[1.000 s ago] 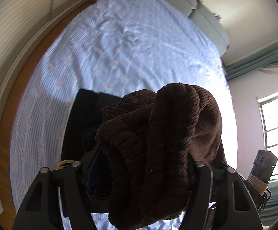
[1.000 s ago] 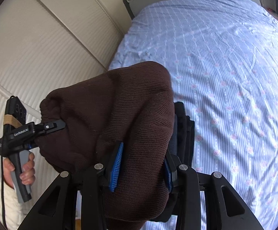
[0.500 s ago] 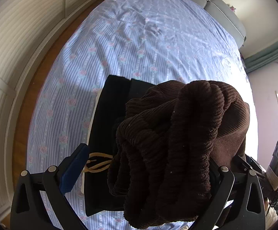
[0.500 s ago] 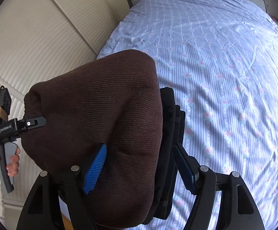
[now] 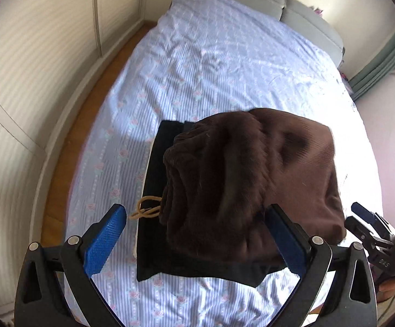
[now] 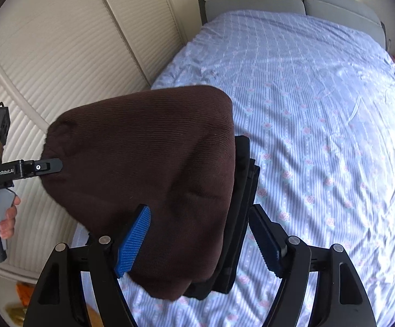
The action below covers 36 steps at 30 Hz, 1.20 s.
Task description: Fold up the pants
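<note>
Left claw: we see it spread wide, pads clear of the cloth at lower centre.
Right claw: jaws opening, brown pants between them; left pad against the cloth, right pad clear.
Brown pants: a folded bundle on the black folded clothes on the bed, frame centre.
Handling: we judge them soft, thick, light and floppy; best pinched through a folded edge.
Pose: both claws tilt steeply down over the stack.

Bright window glare across the bed, fisheye-bent edges, possibly motion-blurred brown pants.
</note>
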### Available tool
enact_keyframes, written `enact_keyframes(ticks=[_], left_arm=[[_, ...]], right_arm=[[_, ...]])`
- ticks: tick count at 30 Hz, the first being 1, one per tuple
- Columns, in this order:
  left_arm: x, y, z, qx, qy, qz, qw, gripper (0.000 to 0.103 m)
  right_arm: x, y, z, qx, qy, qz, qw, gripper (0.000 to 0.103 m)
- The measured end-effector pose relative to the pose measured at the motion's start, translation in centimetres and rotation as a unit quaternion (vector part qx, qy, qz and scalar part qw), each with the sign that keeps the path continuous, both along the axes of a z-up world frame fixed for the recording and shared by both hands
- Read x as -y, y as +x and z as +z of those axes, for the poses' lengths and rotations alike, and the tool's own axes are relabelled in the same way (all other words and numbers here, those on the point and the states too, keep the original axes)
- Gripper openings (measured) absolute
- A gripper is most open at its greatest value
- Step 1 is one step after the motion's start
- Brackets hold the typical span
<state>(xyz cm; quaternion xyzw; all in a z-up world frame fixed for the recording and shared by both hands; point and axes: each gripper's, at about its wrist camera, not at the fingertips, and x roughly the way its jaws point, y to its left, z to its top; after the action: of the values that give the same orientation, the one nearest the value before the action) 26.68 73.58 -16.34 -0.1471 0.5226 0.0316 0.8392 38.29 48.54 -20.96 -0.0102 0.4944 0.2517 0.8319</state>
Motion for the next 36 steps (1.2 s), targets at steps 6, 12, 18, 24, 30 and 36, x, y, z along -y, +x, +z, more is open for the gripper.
enact_keyframes(ticks=[6, 12, 18, 24, 30, 36], left_arm=[[3.5, -4.8, 3.6, 0.048, 0.063, -0.007, 0.9968, 0.103], [10.8, -10.6, 8.0, 0.107, 0.153, -0.019, 0.9822, 0.103], [20.5, -15.0, 11.8, 0.160, 0.153, -0.048, 0.9741, 0.103], [30.6, -17.7, 13.6, 0.186, 0.144, -0.069, 0.9694, 0.103], [39.9, -20.6, 14.6, 0.203, 0.112, -0.081, 0.9694, 0.103], [48.3, -23.7, 15.6, 0.220, 0.101, -0.099, 0.9651, 0.103]], right_arm=[[2.7, -4.8, 4.1, 0.043, 0.026, 0.003, 0.999, 0.074], [7.1, -9.7, 8.9, 0.096, 0.023, -0.014, 0.995, 0.085], [14.1, -13.9, 13.1, 0.135, 0.014, -0.060, 0.989, 0.095], [21.9, -17.2, 15.8, 0.154, 0.004, -0.093, 0.984, 0.095], [30.0, -20.8, 17.4, 0.172, -0.011, -0.103, 0.980, 0.095], [38.0, -24.4, 18.4, 0.183, -0.017, -0.116, 0.976, 0.095]])
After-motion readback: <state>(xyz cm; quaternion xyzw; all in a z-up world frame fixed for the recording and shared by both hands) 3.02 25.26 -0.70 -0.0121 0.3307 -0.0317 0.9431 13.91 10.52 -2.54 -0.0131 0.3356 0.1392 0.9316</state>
